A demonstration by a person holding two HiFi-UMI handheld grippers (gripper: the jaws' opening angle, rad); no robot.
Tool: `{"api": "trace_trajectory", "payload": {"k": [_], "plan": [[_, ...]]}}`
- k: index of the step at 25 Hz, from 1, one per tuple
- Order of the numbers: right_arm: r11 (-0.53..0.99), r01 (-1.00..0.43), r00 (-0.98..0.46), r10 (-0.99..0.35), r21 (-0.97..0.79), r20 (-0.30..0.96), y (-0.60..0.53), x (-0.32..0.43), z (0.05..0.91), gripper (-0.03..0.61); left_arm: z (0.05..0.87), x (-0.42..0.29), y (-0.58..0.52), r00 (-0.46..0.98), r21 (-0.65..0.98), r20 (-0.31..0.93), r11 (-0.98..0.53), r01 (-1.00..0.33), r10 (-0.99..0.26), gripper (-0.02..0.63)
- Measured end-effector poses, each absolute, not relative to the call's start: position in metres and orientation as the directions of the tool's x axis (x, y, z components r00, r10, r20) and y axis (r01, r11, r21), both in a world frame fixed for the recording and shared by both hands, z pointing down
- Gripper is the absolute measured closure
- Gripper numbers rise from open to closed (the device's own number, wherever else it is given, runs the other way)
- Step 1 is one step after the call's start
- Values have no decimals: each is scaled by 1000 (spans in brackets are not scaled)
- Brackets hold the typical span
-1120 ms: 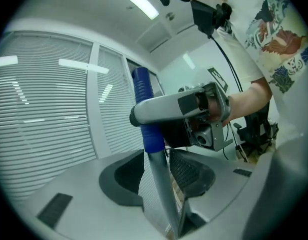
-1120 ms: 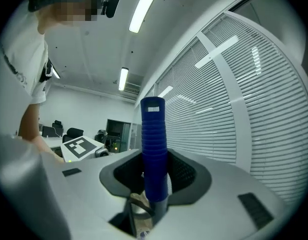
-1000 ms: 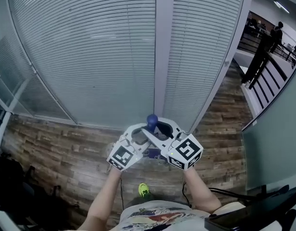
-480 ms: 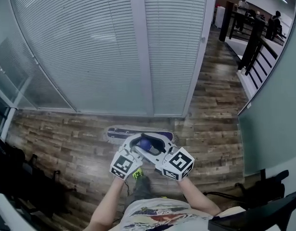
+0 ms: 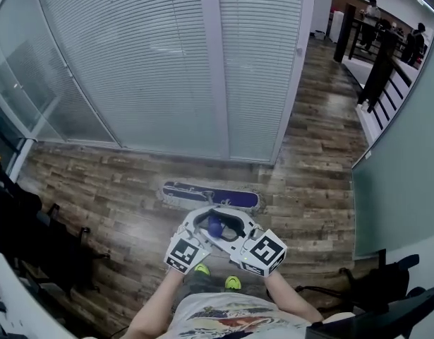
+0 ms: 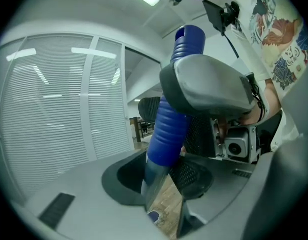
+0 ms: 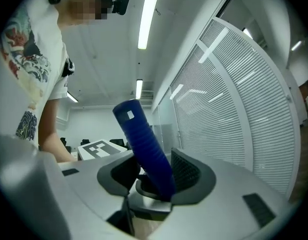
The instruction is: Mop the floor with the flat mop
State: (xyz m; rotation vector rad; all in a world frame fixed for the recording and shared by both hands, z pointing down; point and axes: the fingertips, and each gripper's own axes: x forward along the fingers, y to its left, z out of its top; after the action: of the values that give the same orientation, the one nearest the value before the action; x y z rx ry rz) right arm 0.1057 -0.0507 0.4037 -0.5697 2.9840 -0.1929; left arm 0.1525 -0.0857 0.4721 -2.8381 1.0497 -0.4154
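Near: left tongs (image 5: 205, 222) and right tongs (image 5: 232, 227), facing each other, both clasp the blue handle (image 5: 215, 226); the left jaws have just been closing on it, the right jaws opening slightly around it. Beyond: mop head (image 5: 211, 195) flat on the wood floor (image 5: 97, 189). Far: blinds (image 5: 153, 62).

We see the flat mop's head (image 5: 211, 195) lying on the floor (image 5: 97, 189) at the frame's centre, just below the wall of blinds (image 5: 132, 62) that fills the upper half. Its handle (image 5: 215, 224) rises toward the lower centre. Chairs (image 5: 26, 242) crowd the left edge, and a railing (image 5: 377, 73) stands at upper right.
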Motion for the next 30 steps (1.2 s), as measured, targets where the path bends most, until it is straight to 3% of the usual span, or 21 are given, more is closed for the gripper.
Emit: {"api": "trace_trajectory", "payload": {"k": [8, 16, 22, 30], "plan": [[934, -342, -938, -346, -102, -19, 17, 112, 411, 400, 480, 161, -18, 731, -175, 246, -771, -613, -637, 503], [942, -322, -946, -316, -99, 68, 114, 49, 426, 394, 494, 106, 74, 728, -155, 252, -769, -620, -637, 495], [953, -301, -949, -301, 12, 94, 195, 7, 435, 393, 494, 66, 154, 733, -85, 202, -758, -647, -649, 482], [952, -303, -948, -306, 51, 89, 243, -6, 462, 391, 526, 58, 202, 761, -237, 256, -801, -549, -597, 485]]}}
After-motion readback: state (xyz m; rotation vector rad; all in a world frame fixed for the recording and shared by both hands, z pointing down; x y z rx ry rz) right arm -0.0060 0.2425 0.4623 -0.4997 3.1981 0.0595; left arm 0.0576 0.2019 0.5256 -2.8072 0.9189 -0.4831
